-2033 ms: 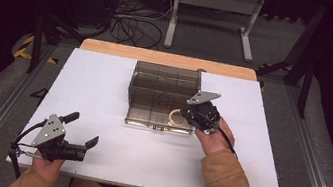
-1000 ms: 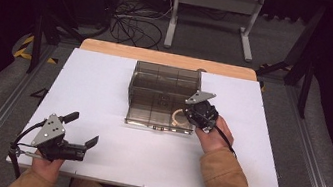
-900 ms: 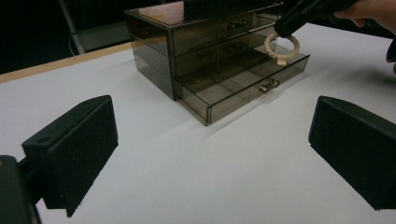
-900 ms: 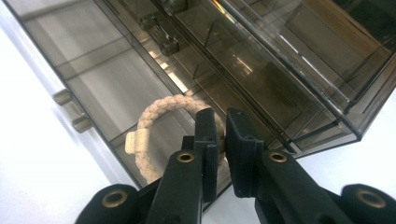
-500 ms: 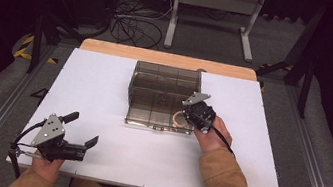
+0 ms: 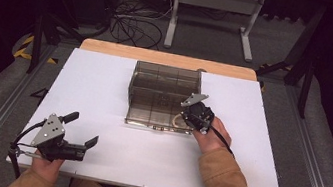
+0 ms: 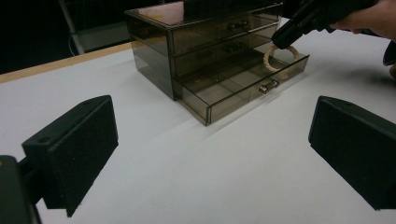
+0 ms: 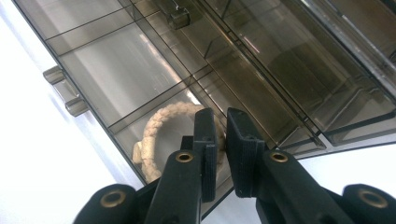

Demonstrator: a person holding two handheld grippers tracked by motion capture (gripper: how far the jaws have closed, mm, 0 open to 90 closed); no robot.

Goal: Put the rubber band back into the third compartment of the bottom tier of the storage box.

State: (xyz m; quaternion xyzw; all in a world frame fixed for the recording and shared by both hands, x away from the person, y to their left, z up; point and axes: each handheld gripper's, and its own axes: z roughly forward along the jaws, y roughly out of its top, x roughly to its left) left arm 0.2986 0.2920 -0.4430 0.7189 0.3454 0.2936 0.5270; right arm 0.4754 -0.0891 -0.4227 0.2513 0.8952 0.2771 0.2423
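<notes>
Bracelet being gripped in the open bottom drawer

The right gripper [image 8: 219, 140] is being held with its jaws nearly closed, pinching one side of the braided bracelet [image 8: 154, 126], so that the ring is being kept under control in the near right compartment of the drawer [image 6: 151, 114]; whether it is being set down or lifted cannot be told. The drawer is being left pulled out toward the near edge, giving access from above, while the upper drawers of the smoky box [image 7: 187, 28] are being kept shut. The left gripper [image 6: 79, 133] is being held wide open, with nothing between its pads, well apart at the near left of the table [image 6: 106, 79], out of the working hand's way.
</notes>
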